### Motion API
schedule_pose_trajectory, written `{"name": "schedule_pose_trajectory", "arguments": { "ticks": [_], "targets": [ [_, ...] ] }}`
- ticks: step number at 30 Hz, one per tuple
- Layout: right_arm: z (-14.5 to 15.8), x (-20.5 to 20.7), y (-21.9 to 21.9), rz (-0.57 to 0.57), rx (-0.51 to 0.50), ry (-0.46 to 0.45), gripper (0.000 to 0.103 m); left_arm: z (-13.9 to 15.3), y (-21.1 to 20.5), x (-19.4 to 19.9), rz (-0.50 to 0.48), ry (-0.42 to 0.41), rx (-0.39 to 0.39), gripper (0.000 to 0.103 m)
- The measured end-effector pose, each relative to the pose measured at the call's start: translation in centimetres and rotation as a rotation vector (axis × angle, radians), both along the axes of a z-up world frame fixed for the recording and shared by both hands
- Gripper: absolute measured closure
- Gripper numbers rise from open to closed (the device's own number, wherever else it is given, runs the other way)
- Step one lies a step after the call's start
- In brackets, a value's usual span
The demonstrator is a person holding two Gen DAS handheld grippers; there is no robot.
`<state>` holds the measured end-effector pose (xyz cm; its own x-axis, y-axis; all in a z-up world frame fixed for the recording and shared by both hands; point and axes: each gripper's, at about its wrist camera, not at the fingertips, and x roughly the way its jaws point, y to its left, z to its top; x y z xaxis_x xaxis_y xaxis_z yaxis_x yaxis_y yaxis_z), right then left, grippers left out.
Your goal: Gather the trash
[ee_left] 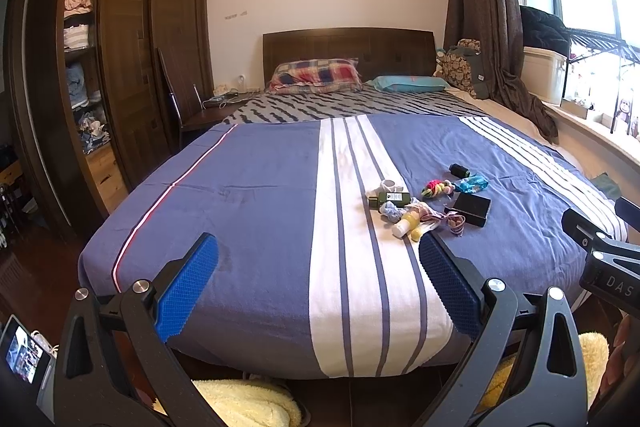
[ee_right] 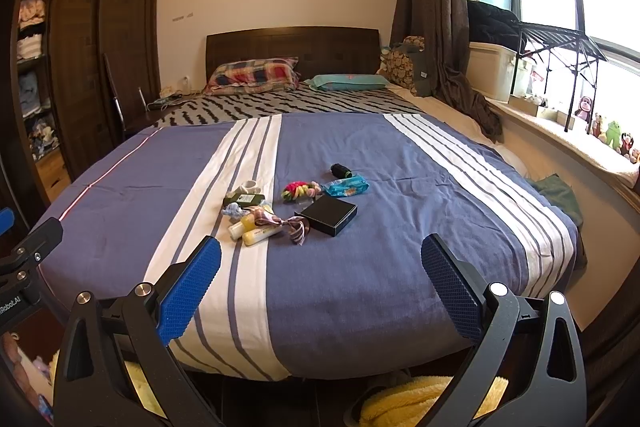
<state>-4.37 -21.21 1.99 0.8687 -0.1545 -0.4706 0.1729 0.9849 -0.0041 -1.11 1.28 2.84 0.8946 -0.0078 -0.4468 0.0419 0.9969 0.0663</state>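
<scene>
— While both tools hung at the foot of the bed (ee_right: 328,291), where did the trash lie?

— Ahead of them, in one loose heap on the blue striped cover. From the right gripper (ee_right: 320,247) the heap sat forward and a little toward its left finger; from the left gripper (ee_left: 318,247) it sat forward, past its right finger. Both had their jaws spread wide and held nothing.

— What was in the heap?

— A black box (ee_right: 326,215), a blue wrapper (ee_right: 346,185) beyond it, a dark spool (ee_right: 340,171) farther still, two pale yellow bottles (ee_right: 252,229) nearest, a green bottle (ee_right: 244,200), a ribbon (ee_right: 294,229) and a bright hair tie (ee_right: 298,189).

— How should the first pick have gone?

— My judgement: take the nearest, separate piece first, likely a yellow bottle, closing across its narrow width. I saw no bin, so I could not tell where it would go.
</scene>
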Motion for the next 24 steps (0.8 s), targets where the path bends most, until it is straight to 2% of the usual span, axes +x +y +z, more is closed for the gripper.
{"name": "schedule_pose_trajectory", "arguments": {
  "ticks": [24],
  "targets": [
    [0.26, 0.03, 0.23, 0.015, -0.002, -0.003, 0.003, 0.08, 0.13, -0.01, 0.004, -0.006, 0.005, 0.008]
  ]
}}
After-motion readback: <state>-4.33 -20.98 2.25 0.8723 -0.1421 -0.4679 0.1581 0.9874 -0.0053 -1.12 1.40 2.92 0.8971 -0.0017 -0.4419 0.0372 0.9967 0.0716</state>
